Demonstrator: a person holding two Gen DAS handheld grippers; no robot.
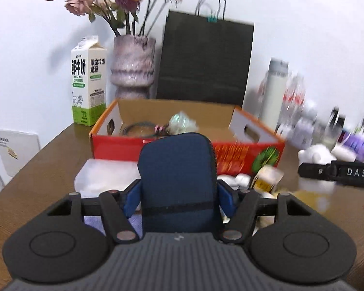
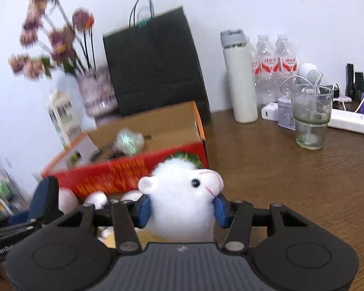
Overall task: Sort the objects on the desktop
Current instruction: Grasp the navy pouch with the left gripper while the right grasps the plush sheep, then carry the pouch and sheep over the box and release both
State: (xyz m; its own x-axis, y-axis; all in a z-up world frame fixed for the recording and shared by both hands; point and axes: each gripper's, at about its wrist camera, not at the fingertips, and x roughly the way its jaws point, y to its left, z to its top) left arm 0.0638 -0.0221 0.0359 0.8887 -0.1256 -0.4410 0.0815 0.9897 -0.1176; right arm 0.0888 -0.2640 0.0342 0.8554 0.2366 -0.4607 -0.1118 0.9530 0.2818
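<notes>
The left gripper [image 1: 178, 200] clamps a navy zip pouch [image 1: 178, 177] upright between its blue pads [image 1: 131, 201]. Beyond it an open red cardboard box [image 1: 123, 145] sits on the brown desk [image 1: 43, 169], with a milk carton [image 1: 88, 82], a vase of dried roses [image 1: 133, 68] and a black paper bag [image 1: 203, 60] along the desk's far edge. The right gripper [image 1: 337, 173] enters by the desk's right edge, near blurred bottles [image 1: 291, 101].

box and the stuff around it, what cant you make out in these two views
- Box contents: left wrist view, the blue pouch in the left gripper covers the middle; the rest is blurred.
- Small items in front of the box: both views, hidden by the grippers and blurred.
- Plush body: right wrist view, cut off behind the right gripper.
- Bottles: left wrist view, smeared by motion.
</notes>
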